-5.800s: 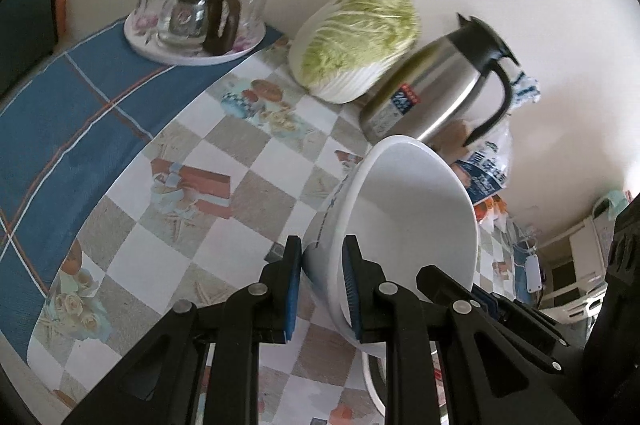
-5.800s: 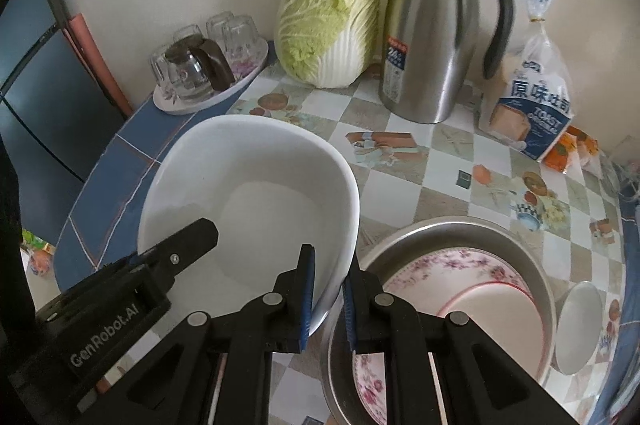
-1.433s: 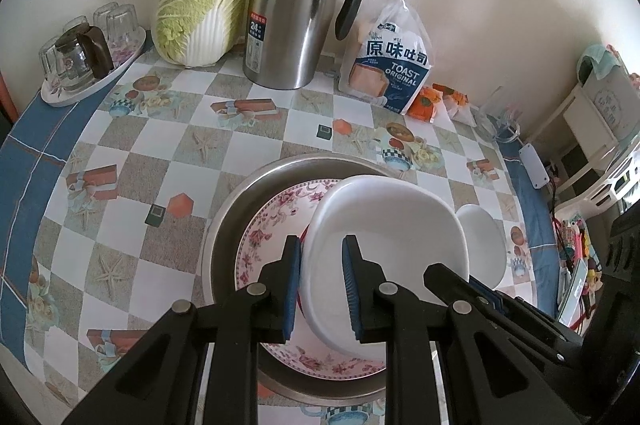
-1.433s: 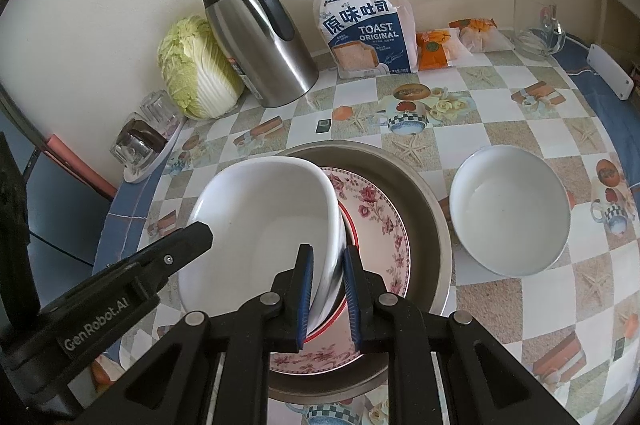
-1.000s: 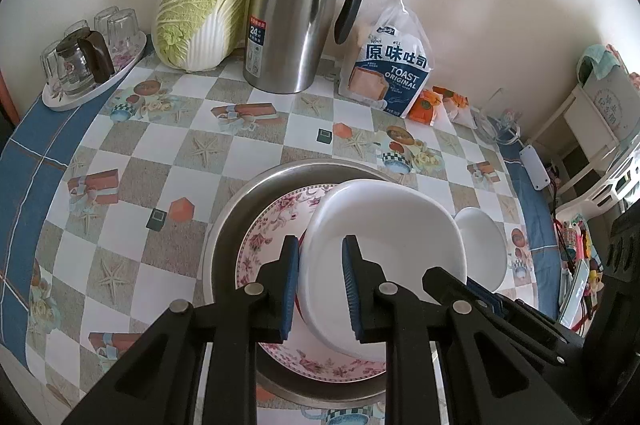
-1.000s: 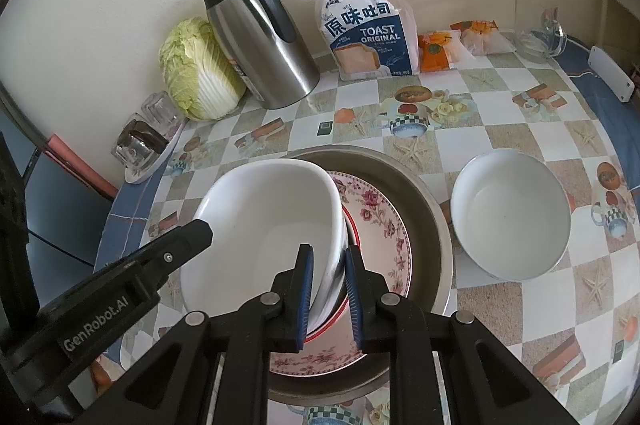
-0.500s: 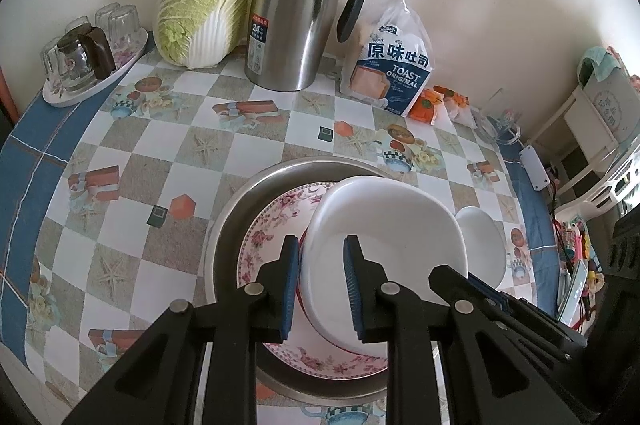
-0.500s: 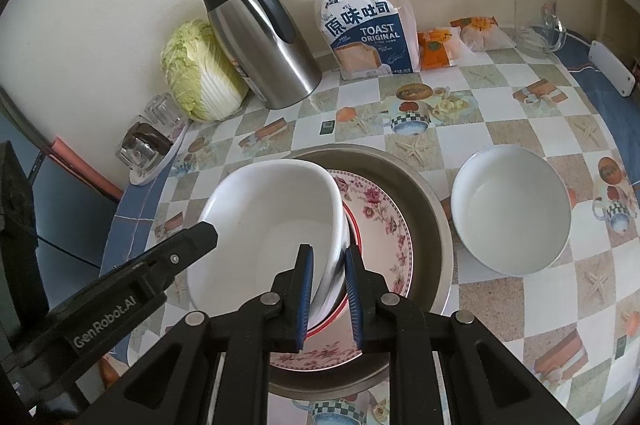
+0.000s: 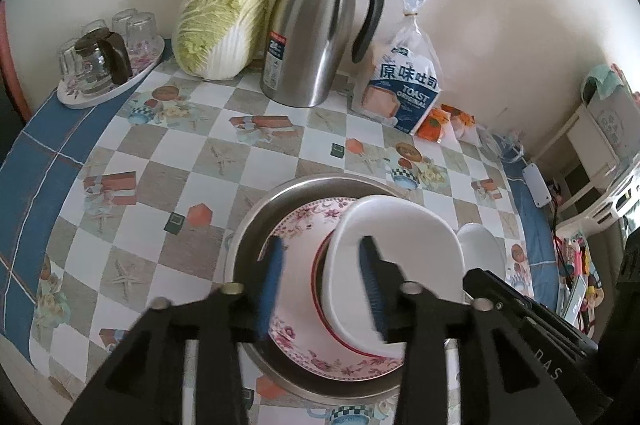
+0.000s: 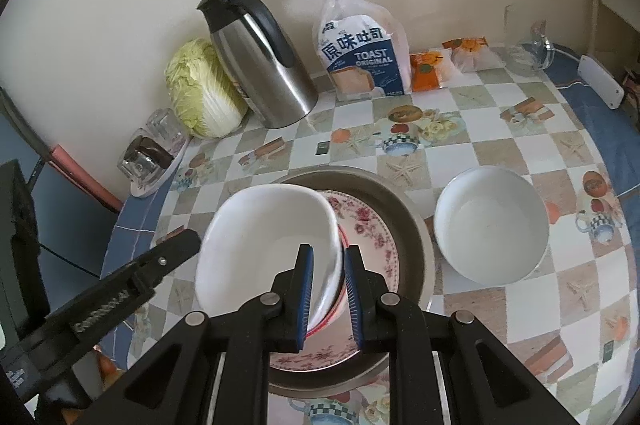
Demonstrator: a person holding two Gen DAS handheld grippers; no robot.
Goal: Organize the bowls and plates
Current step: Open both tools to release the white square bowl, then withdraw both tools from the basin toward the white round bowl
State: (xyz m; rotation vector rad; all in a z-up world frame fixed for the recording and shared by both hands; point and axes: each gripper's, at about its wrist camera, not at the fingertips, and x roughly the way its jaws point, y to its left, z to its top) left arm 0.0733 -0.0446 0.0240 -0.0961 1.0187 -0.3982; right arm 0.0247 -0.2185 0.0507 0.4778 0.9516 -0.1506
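Two grippers on one bowl, and only one is gripping. Main risk: the right gripper (image 10: pixel 328 295) is pinching the near wall of the big white bowl (image 10: pixel 264 245) between narrow fingers while the left gripper (image 9: pixel 322 281) has just been opening, its fingers now wide and straddling the bowl's rim without pressing it. If the bowl isn't sitting flat on the floral plate (image 9: pixel 296 265), the one-sided hold can tip or skid it, since glazed ware on glazed ware should slide easily. If the right hand pulls back before its fingers part, it would likely drag the bowl off-centre or rock the whole stack in the metal basin (image 10: pixel 408 225).

Position: in the right wrist view the bowl sits centre-left, on the plate inside the basin, its right wall running between the blue pads. In the left wrist view it sits lower centre-right, rim between the two spread fingers, one pad over the plate, the other over the bowl's inside.

The second white bowl (image 10: pixel 492 225) stands on the table (image 10: pixel 460 153) just right of the basin, untouched, probably next to nest.
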